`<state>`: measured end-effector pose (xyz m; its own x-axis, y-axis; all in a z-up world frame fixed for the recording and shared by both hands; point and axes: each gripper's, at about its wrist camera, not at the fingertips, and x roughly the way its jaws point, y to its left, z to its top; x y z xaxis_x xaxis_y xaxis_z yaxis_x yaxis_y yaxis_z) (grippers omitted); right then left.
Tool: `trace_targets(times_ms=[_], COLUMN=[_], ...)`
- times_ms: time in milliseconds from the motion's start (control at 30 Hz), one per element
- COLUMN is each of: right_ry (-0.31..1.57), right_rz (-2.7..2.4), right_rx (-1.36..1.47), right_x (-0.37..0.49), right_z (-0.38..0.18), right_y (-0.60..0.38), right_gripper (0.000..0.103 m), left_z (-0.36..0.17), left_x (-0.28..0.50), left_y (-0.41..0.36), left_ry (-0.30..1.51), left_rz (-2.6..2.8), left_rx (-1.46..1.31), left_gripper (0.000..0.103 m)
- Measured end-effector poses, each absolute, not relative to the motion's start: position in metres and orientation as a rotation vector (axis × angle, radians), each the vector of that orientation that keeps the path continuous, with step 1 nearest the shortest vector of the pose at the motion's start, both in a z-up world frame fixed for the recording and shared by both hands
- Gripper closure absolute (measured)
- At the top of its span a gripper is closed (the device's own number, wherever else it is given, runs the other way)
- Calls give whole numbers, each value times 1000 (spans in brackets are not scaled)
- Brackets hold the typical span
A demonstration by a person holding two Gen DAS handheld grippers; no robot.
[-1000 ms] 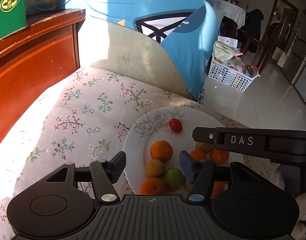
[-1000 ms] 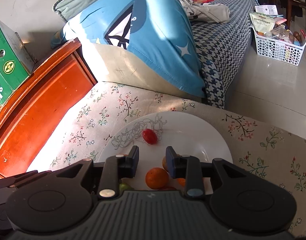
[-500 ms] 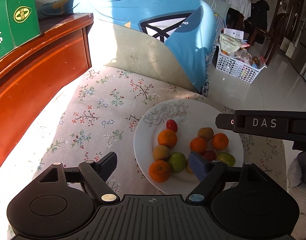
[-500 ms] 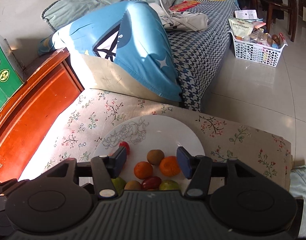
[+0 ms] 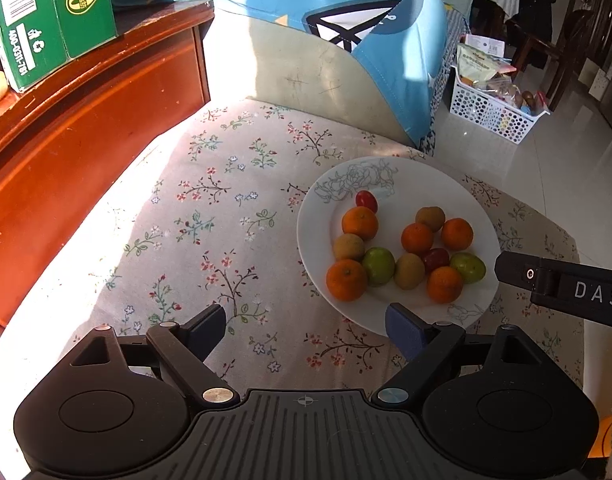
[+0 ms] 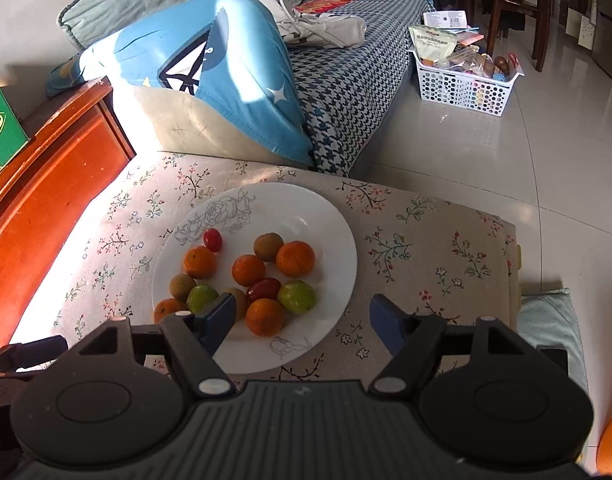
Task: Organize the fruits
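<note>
Now both the left gripper (image 5: 306, 326) and right gripper (image 6: 301, 318) have drawn back, empty jaws opening.

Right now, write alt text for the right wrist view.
A white plate of oranges, green and brown fruits and red tomatoes sits on a floral tablecloth. The right gripper hovers empty at its near edge, jaws opening. Behind stand a sofa and a white basket.

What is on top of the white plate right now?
The white plate holds five oranges, three brownish fruits, two green fruits and two small red ones. The left view shows all twelve; the right gripper's finger partly covers some in its view.
</note>
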<state>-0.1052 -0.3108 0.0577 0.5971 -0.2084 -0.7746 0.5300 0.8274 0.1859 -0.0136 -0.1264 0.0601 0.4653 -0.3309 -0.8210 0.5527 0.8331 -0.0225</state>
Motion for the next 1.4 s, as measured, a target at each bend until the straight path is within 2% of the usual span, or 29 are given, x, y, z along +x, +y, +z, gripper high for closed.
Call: trace_targets(times_ms=[67, 800, 1400], right_ry=[853, 940, 986], right_rz=[-452, -515, -526], right_rx=[420, 351, 336], right_x=[-105, -90, -85], right_z=[54, 36, 27], right_y=[-307, -297, -292], right_gripper=[23, 18, 15], left_z=[58, 51, 44], left_x=[-14, -3, 3], left_y=[-127, -130, -132], left_ry=[943, 973, 974], left_rz=[-540, -466, -415], left_rx=[269, 293, 338], left_gripper=[14, 14, 10])
